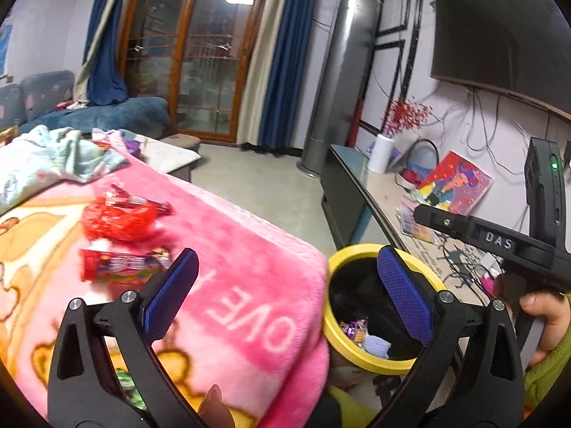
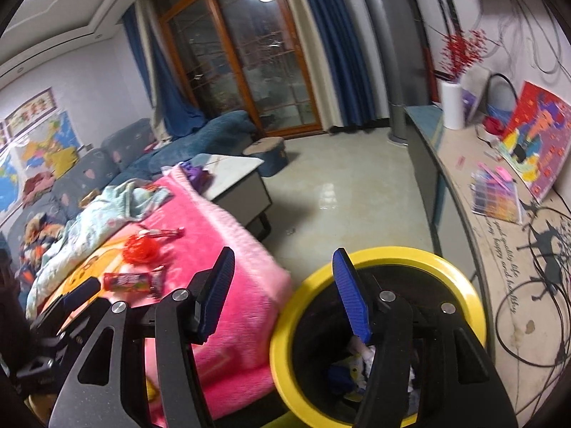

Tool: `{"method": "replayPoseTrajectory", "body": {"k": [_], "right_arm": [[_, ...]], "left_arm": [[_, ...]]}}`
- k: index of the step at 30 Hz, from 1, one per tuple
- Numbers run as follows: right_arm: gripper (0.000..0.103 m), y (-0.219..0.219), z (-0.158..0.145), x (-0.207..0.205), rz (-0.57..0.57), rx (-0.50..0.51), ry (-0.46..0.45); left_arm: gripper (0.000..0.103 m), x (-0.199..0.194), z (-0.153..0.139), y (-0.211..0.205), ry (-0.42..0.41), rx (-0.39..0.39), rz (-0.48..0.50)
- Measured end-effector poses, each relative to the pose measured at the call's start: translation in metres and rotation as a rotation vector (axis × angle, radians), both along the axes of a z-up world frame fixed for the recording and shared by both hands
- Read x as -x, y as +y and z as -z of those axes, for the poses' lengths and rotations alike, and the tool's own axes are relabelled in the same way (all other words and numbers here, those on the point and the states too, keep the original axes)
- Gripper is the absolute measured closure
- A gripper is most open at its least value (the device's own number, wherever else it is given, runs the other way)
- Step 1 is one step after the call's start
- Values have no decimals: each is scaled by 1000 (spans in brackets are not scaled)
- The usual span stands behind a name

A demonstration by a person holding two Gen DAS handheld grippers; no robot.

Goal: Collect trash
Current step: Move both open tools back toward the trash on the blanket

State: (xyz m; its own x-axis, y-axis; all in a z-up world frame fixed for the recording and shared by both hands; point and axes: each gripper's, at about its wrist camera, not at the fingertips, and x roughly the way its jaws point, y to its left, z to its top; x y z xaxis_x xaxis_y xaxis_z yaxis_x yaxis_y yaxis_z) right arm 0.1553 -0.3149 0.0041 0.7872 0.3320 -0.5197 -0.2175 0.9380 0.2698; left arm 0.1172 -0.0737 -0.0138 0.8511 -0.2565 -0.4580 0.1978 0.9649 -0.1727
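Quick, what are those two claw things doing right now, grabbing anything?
Left gripper: open, holding nothing.
Right gripper: open, holding nothing.

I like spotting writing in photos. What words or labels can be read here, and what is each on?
"DAS": on the right tool's black arm.
"OVE", seen upside down, its start hidden: on the pink blanket.
Cursive script on the counter mat: too blurred to read reliably.
Candy wrapper print: too blurred.
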Motion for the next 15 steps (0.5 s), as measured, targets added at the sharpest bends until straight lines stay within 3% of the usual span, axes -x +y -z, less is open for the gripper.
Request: {"method": "replayPoseTrajectory", "body": {"k": [15], "right_arm": [[48,58,-12,3,-125,12,-6]], "left_arm": [[11,19,-10,69,-22,35,-164]]}}
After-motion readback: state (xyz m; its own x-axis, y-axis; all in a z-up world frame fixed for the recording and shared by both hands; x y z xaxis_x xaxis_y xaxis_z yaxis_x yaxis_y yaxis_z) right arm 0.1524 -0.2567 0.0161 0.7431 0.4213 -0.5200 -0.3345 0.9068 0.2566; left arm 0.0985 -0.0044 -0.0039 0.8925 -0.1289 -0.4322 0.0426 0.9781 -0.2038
